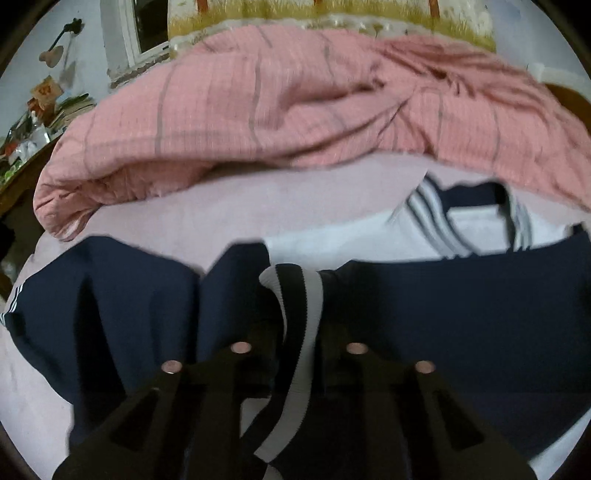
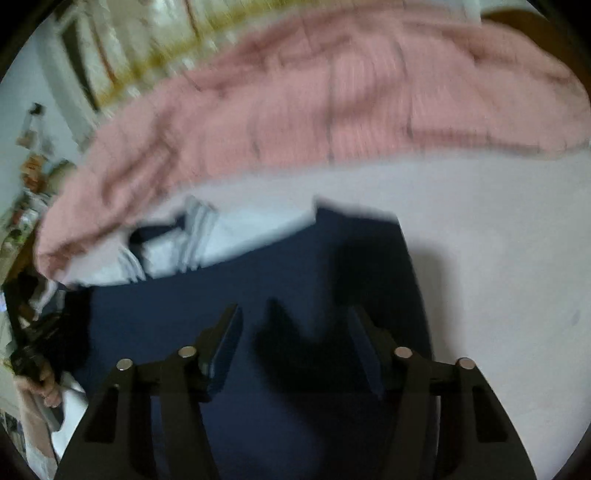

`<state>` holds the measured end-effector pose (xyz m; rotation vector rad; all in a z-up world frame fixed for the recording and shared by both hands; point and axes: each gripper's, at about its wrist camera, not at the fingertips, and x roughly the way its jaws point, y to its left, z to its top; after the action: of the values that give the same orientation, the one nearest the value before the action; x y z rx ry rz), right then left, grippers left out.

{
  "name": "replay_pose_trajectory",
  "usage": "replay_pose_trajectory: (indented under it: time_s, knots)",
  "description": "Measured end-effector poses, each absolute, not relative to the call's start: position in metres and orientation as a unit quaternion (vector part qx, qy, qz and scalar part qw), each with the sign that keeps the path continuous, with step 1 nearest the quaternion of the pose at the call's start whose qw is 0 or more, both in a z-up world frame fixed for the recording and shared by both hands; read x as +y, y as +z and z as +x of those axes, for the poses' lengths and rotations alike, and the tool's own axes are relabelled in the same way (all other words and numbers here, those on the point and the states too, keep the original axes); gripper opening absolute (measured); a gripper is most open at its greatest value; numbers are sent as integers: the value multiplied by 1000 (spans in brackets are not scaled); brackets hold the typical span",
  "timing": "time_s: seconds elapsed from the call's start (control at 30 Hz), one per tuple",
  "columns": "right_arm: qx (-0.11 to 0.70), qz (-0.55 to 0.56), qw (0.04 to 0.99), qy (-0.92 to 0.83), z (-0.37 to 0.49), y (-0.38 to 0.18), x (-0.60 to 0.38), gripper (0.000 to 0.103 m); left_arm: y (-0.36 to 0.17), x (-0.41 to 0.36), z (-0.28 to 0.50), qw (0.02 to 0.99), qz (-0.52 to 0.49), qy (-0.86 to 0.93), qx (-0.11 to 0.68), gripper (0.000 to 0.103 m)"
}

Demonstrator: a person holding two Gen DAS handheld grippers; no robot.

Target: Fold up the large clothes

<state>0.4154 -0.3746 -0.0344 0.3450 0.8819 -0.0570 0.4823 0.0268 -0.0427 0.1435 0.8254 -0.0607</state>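
Navy-and-white jacket [image 1: 461,314] lies spread on the bed's pale pink sheet [image 1: 207,214] below a bunched pink quilt [image 1: 280,107], the left gripper [image 1: 295,332] angled down and pinching its striped ribbed cuff [image 1: 295,295], the right gripper [image 2: 295,332] angled down, spread over navy cloth.

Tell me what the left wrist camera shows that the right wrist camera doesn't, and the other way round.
Only the left wrist view shows the left gripper with the jacket's striped ribbed cuff between its fingers, though whether they pinch it is unclear, plus a window. Only the right wrist view shows the right gripper, open over plain navy cloth, and a hand at the left edge. Both show the navy and white jacket, the pink quilt and the pale sheet.
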Motion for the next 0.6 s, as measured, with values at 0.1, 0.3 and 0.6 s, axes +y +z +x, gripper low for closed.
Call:
replay_pose_trajectory:
  time_s: [0.1,0.3,0.6]
  knots:
    - [442,168,878,-71,421,-53,-384,50,-45,36,481,910,50,-27,410,41]
    - [436,146,880,-119,423,-51,-389,50,4,54,437,944,44,-33,327,69]
    - [401,142,890,-162,402,-21,-414,50,51,138,399,963,24,24,267,96]
